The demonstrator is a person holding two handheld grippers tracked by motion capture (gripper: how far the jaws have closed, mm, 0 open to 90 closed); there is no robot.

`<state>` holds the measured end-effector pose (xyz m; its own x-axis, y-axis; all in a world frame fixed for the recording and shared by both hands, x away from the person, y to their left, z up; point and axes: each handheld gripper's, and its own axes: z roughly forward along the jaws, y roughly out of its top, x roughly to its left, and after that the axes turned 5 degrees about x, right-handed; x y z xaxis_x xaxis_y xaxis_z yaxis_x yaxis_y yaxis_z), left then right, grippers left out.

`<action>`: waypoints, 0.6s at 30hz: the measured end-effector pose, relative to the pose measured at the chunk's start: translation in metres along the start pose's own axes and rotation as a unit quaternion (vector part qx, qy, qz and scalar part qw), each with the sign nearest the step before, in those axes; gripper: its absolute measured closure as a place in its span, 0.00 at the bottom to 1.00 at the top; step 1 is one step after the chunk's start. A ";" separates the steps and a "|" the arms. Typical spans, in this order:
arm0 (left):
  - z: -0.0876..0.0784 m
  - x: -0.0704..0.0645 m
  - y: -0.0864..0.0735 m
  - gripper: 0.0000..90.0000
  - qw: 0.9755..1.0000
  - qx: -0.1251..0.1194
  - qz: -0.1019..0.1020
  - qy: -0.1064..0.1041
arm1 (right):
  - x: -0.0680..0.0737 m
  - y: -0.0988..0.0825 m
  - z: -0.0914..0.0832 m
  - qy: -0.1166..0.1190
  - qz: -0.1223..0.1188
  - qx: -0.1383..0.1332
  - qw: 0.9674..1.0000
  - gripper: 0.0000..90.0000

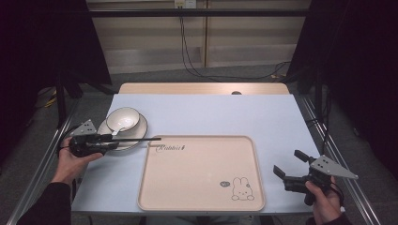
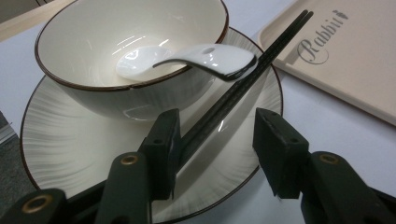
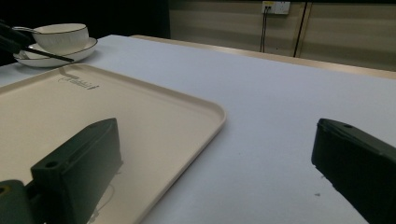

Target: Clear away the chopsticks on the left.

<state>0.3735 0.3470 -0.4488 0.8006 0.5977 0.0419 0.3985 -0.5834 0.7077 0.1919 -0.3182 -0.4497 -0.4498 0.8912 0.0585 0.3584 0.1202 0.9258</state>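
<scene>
Item count: one bowl [image 2: 116, 51], one plate [image 2: 70, 149] beneath it, one white spoon [image 2: 196, 58] in the bowl, one pair of black chopsticks [image 2: 243, 84] between the left gripper's [image 2: 217, 140] jaws, one beige tray [image 1: 202, 173], two grippers.

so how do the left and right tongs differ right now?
Left tongs sit over the plate, half closed around the black chopsticks, which touch one jaw only. Right tongs stand wide with nothing between them, at the tray's right edge. Both are hand-held with black jaws.
</scene>
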 end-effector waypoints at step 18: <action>0.007 -0.001 0.004 0.72 1.000 0.004 0.027 -0.006 | 0.000 0.000 0.000 0.002 0.002 -0.001 1.000 0.02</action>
<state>0.3775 0.3406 -0.4506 0.8259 0.5593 0.0711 0.3583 -0.6182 0.6996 0.1919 -0.3180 -0.4498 -0.4516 0.8900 0.0630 0.3589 0.1165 0.9261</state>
